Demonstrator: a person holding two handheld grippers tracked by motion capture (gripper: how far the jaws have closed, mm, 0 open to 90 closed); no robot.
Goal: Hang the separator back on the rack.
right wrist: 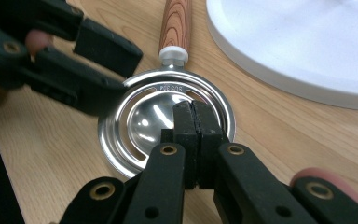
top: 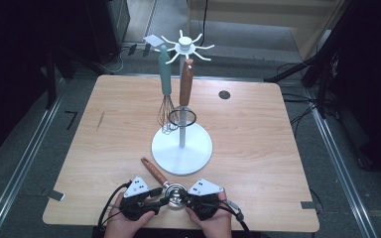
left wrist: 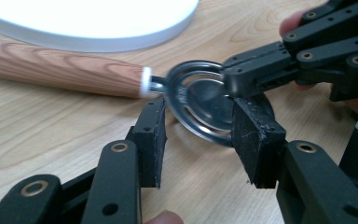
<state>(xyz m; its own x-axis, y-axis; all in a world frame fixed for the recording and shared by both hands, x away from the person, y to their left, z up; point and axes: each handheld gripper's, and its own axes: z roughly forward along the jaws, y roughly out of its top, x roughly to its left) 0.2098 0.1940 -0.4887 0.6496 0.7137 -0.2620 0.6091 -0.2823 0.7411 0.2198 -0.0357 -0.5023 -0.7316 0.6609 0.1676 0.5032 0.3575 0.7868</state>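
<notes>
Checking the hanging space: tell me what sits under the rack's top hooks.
Under the hooks hang a teal-handled whisk and a wood-handled utensil, above the white base. The hanging loops are too small to make out.

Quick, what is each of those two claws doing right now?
Left gripper: open, its jaws on either side of the separator's metal rim, not pressing.
Right gripper: shut on the separator's rim.

Each black hand-held gripper [top: 163, 199] carries brass-ringed pivots; a grey three-cornered plate; a trailing black cable.
</notes>
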